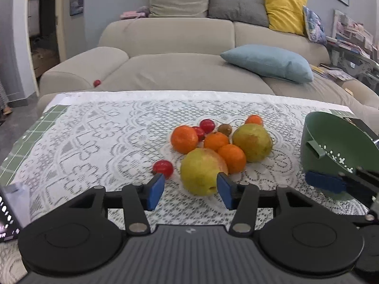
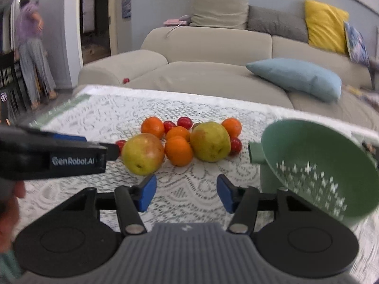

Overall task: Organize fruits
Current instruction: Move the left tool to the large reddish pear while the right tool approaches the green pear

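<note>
Fruit is lying in a loose heap on the lace tablecloth, and I am taking the green colander as my marker. The heap is sitting to the left of the colander, apart from it. Nearest the grippers a yellow-green pear is resting on the cloth, with a second pear behind it and closer to the colander. Oranges are crowding between and behind the two pears, and small red fruits are lying at the heap's edges, one of them on the side of the near pear away from the colander. A brown kiwi is showing at the back.

The left gripper is hovering just in front of the near pear with its blue pads spread wide and nothing between them. The right gripper is hanging over bare cloth just left of the colander, jaws likewise parted and holding nothing. The colander is tilting, its holed inside facing the right gripper's camera.

Beyond the table a beige sofa is carrying a light blue cushion and a yellow one.
</note>
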Demonstrator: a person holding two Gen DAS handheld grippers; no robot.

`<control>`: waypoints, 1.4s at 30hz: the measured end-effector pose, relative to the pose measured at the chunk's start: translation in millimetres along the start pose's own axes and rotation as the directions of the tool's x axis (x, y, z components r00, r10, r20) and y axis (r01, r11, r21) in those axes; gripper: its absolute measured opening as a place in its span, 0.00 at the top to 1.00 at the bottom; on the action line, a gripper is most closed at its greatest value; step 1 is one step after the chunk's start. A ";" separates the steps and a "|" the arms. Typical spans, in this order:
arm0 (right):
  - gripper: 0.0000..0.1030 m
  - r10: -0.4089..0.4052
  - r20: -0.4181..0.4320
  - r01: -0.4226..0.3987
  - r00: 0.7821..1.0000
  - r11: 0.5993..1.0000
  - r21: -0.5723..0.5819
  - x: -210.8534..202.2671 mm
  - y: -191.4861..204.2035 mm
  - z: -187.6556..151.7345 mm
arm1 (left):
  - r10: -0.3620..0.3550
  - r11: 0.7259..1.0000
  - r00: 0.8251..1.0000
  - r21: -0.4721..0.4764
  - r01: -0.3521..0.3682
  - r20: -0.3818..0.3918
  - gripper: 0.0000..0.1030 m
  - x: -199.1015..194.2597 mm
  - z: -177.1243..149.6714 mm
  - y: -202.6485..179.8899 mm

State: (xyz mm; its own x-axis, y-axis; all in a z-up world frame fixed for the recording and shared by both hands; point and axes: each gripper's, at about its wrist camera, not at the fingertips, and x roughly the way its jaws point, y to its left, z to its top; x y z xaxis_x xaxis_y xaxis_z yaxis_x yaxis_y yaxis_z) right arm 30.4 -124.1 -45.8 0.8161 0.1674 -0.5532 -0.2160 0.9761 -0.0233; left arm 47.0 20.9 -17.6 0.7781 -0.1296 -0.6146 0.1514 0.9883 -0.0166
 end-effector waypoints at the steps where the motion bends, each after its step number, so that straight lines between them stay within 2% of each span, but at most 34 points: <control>1: 0.51 0.003 0.000 -0.003 1.000 1.000 -0.021 3.7 0.2 3.2 | -0.008 1.000 1.000 0.014 0.008 -0.007 0.41 3.4 3.0 -1.4; 5: 0.51 0.006 0.000 -0.006 1.000 0.995 -0.101 14.4 -2.1 18.1 | -0.042 0.998 0.998 0.041 0.044 -0.041 0.28 14.2 12.8 -4.7; 11: 0.51 0.018 -0.014 -0.021 1.000 0.971 -0.237 29.4 -9.0 36.8 | -0.053 0.996 0.997 0.069 0.057 -0.062 0.24 25.2 27.4 -2.7; 18: 0.51 0.051 -0.099 -0.084 0.994 0.930 -0.359 50.0 -17.4 54.3 | -0.105 0.991 0.980 0.066 0.117 -0.168 0.22 43.2 36.4 5.0; 23: 0.51 0.057 -0.172 -0.123 0.983 0.907 -0.402 65.5 -26.3 63.6 | -0.120 0.988 0.969 0.071 0.138 -0.215 0.21 54.4 35.4 8.8; 31: 0.51 0.078 -0.275 -0.194 0.958 0.884 -0.425 87.0 -34.9 72.9 | -0.123 0.981 0.962 0.114 0.154 -0.243 0.18 64.8 32.0 4.5; 34: 0.49 0.066 -0.295 -0.197 0.953 0.874 -0.443 93.8 -36.6 76.4 | -0.123 0.980 0.962 0.122 0.156 -0.243 0.18 67.6 31.6 2.0; 42: 0.49 0.089 -0.357 -0.241 0.930 0.881 -0.406 111.0 -43.0 82.8 | -0.135 0.974 0.963 0.147 0.172 -0.231 0.17 72.3 27.6 -3.1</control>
State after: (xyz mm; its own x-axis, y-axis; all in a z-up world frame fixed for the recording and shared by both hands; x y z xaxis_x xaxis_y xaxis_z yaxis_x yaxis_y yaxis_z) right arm 174.6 -136.1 -37.2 0.5479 0.1935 -0.8138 -0.6049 0.7636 -0.2258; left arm 119.6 6.3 -40.2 0.5883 -0.2399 -0.7722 0.3706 0.9288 -0.0061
